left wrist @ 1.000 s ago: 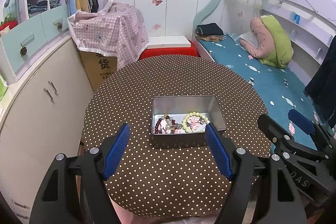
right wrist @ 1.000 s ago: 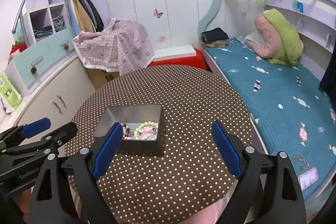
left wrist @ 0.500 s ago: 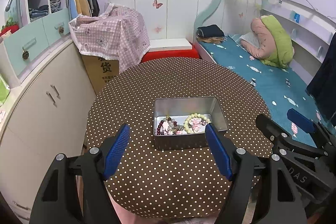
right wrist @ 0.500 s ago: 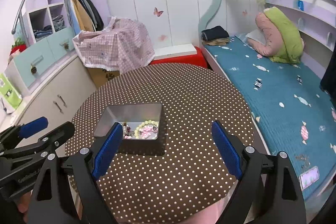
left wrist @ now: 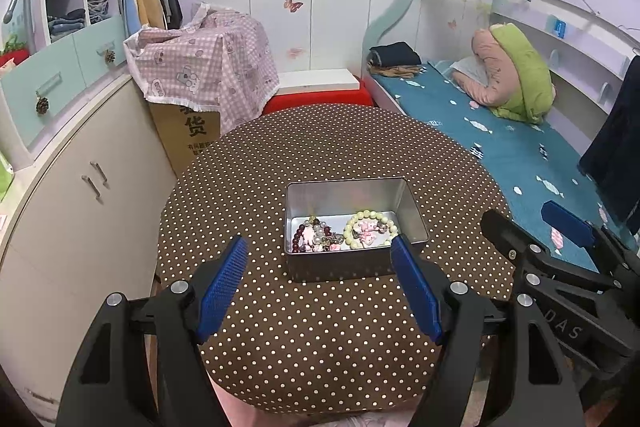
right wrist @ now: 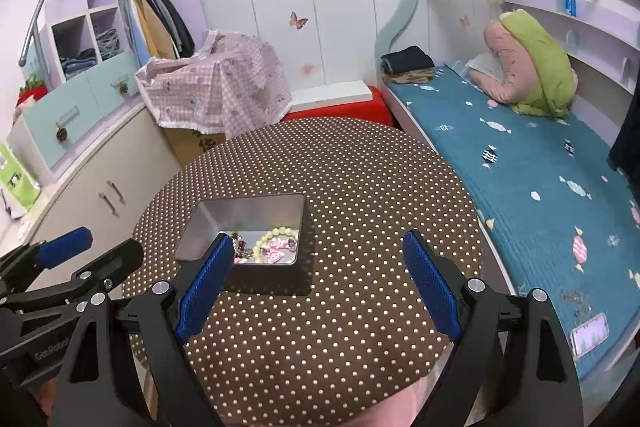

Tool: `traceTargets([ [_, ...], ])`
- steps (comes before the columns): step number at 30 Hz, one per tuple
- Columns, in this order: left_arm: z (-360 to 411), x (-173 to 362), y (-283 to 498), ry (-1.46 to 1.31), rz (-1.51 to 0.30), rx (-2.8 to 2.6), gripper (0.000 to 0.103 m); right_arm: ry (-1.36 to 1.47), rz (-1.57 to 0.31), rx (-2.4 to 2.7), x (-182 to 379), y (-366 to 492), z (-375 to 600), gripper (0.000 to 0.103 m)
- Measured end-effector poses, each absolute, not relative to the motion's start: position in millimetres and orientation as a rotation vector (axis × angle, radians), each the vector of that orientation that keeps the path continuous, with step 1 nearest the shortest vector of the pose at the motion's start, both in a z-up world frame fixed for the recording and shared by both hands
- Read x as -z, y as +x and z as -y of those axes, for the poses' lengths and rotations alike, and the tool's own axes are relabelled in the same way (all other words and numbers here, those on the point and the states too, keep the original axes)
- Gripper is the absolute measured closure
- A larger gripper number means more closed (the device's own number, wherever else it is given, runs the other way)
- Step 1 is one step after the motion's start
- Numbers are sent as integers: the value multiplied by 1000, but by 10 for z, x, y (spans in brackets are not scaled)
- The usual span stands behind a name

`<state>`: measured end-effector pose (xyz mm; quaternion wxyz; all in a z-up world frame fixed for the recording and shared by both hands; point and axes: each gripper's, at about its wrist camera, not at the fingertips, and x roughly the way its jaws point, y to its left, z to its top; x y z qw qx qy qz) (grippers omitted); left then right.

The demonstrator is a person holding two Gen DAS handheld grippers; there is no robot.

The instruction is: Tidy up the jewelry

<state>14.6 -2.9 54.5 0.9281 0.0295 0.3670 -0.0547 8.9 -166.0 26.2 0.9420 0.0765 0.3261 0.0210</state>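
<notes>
An open silver metal tin [left wrist: 412, 203] stands near the middle of a round table with a brown polka-dot cloth [left wrist: 304, 155]. Inside lie a pale green bead bracelet [left wrist: 362, 217], a dark red bead bracelet [left wrist: 298, 237] and small pink pieces. The tin also shows in the right wrist view [right wrist: 248, 215], with the green bracelet [right wrist: 276, 233]. My left gripper [left wrist: 320, 287] is open and empty, hovering above the table just in front of the tin. My right gripper [right wrist: 316, 291] is open and empty, to the right of the tin. Each gripper shows at the edge of the other's view.
A bed with a blue cover [left wrist: 512, 143] runs along the table's right side. White cabinets [left wrist: 80, 211] stand at the left. A cardboard box under a pink checked cloth [left wrist: 200, 67] and a red stool [left wrist: 316, 97] stand behind the table.
Both grippers have drawn back and up slightly from the table; the view has tilted a little. Both stay open and empty. The tin and the jewelry have not moved.
</notes>
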Motion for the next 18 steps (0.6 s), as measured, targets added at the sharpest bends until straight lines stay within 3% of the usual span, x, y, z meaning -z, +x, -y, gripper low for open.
traceTargets([
  [18,15,-560,102,54,-753,106,31,140,-665,-40,-266,62,1627,19],
])
